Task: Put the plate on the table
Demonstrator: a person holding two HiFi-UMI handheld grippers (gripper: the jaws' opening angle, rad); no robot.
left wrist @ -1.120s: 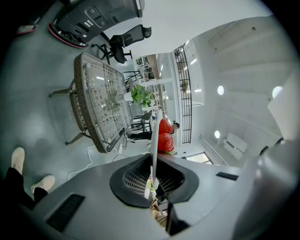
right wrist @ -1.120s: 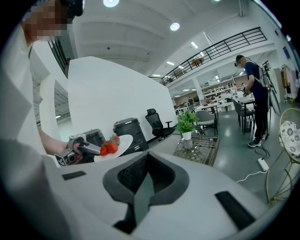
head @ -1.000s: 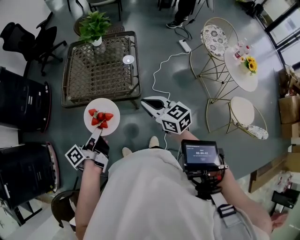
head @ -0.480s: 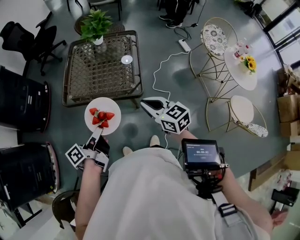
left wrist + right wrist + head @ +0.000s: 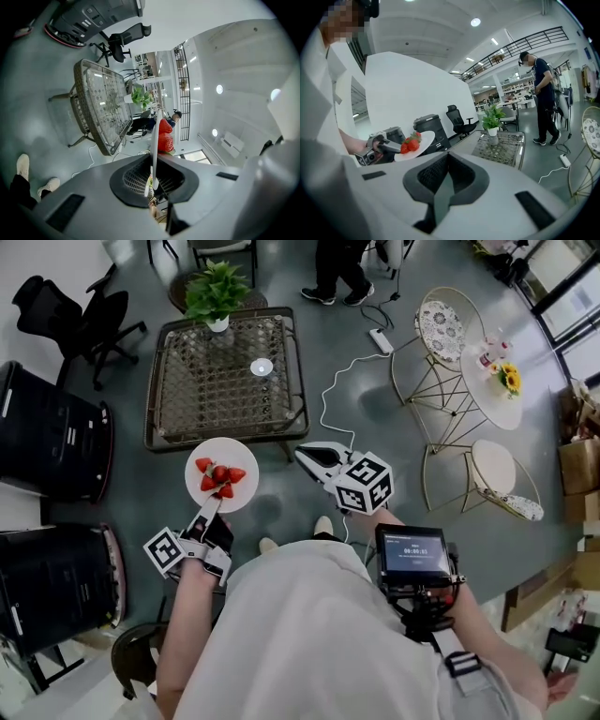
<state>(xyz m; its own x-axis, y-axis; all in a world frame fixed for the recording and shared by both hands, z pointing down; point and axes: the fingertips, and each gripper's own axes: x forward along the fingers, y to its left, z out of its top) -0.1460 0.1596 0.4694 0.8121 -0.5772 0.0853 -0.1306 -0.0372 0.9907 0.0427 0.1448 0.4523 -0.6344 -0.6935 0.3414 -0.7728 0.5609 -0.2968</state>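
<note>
Just short of the table's near edge: the plate (image 5: 201,489) is in the air over the floor, its far rim close to the table (image 5: 206,395) frame and not resting on it.
Left gripper (image 5: 213,510): the jaws are clamped on the plate's near rim. The plate juts away from them toward the table and appears edge-on in the left gripper view.
Right gripper (image 5: 307,455): the jaws are closed on nothing, off to the right of the plate and apart from it.
Nearer hand: the left, which carries the load. The table lies straight ahead, on the plate's far side.
Plate: round, white, smooth and thin-rimmed, with no long axis.
Strawberries (image 5: 223,478): red and glossy, in a loose heap at the plate's centre. I judge they would roll if it tips.
Table: rectangular, with a woven lattice top, apparently under glass, and a dark frame.
Landing spot: the near half of the table looks bare. The potted plant (image 5: 217,292) stands at the far edge and a small white dish (image 5: 262,367) lies toward the middle right.
</note>
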